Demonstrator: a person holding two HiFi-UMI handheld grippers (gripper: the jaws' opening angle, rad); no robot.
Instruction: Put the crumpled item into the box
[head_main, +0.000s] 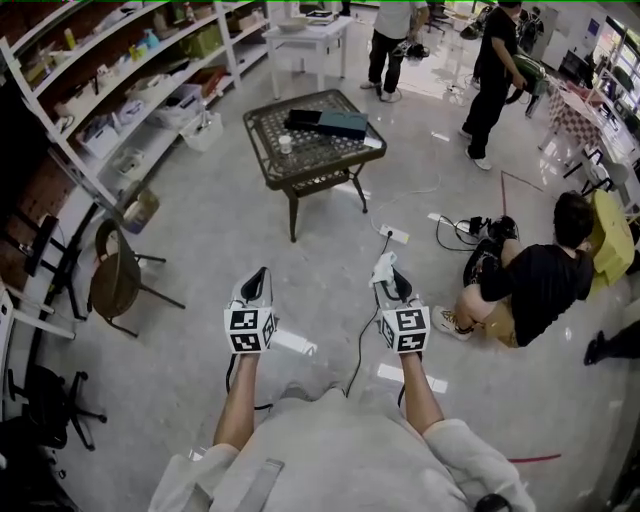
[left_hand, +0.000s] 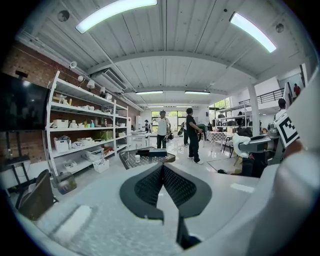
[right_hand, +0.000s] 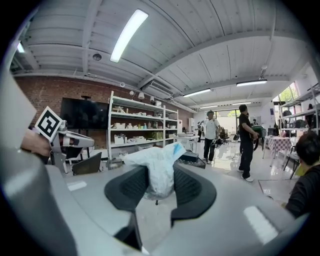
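The crumpled white wad (right_hand: 157, 159) is pinched in the right claw (right_hand: 160, 171) and carried above the floor. The counter (head_main: 300, 165) and a dark flat box (head_main: 330, 122) lie at 12 o'clock. The left claw (left_hand: 163, 168) is clenched on nothing. The wad is judged light, soft and springy. It is best gripped through its bulky middle, since a loose edge could be pulled free.
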